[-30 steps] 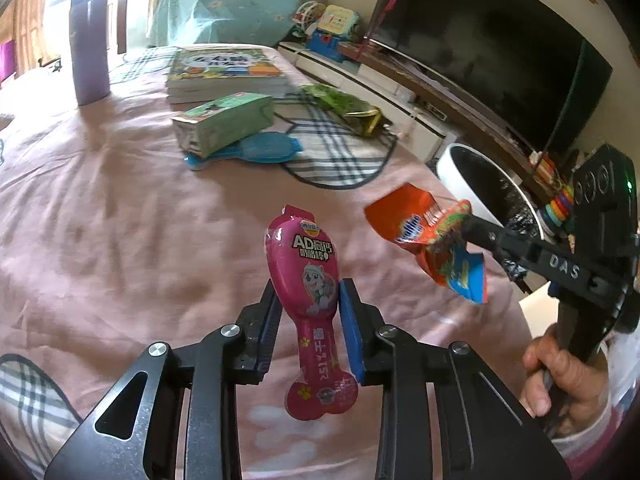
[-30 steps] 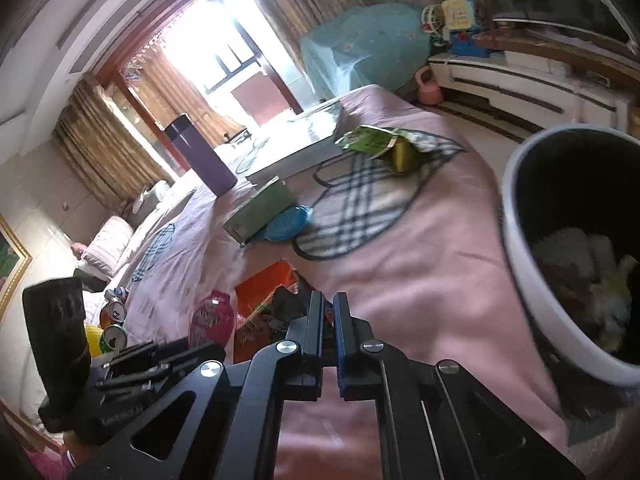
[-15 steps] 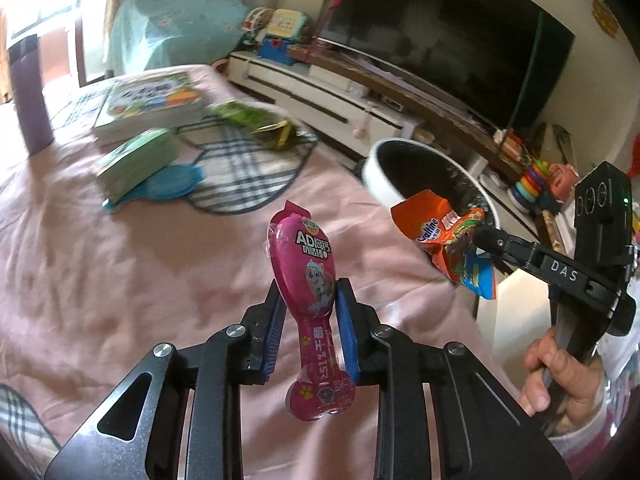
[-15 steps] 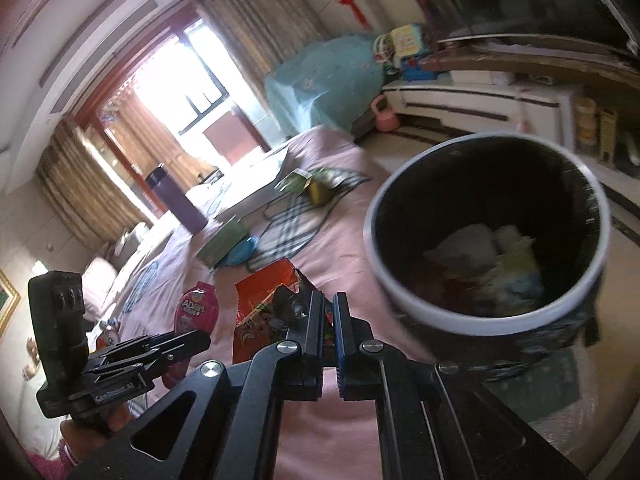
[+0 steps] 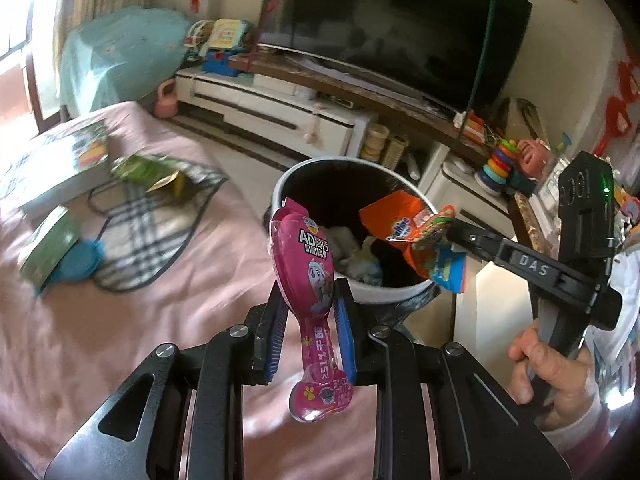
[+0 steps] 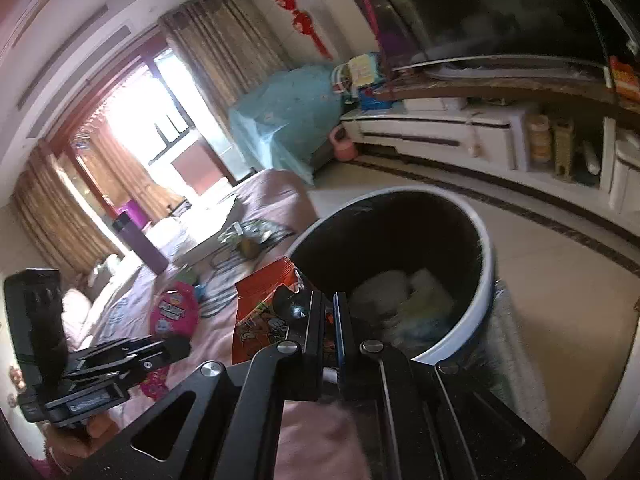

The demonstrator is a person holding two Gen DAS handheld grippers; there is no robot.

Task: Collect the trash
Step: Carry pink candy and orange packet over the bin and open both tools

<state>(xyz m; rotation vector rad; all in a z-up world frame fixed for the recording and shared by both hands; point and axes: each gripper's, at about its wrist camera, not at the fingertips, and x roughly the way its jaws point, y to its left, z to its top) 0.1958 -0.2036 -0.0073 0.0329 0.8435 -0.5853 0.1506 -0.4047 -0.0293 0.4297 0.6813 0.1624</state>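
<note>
My left gripper (image 5: pixel 310 300) is shut on a pink candy wrapper (image 5: pixel 310 272) and holds it upright above the pink bedspread, near the bin. My right gripper (image 6: pixel 327 304) is shut on an orange snack wrapper (image 6: pixel 260 312); in the left wrist view that orange wrapper (image 5: pixel 404 228) hangs over the bin's opening. The white bin (image 5: pixel 384 294) with a black liner stands beside the bed and holds crumpled paper; it also shows in the right wrist view (image 6: pixel 486 276). A green wrapper (image 5: pixel 148 170) lies on the bed.
A green box (image 5: pixel 46 242) on a blue lid, a book (image 5: pixel 60 160) and a plaid mat (image 5: pixel 140 236) lie on the bed (image 5: pixel 100 340). A TV (image 5: pixel 400 32) and low cabinet (image 5: pixel 280 112) stand beyond the bin. A purple flask (image 6: pixel 138 240) stands further back.
Both grippers have moved right, from over the bed toward the bin. The orange wrapper now hangs over the bin's opening. Both grips are unchanged.
</note>
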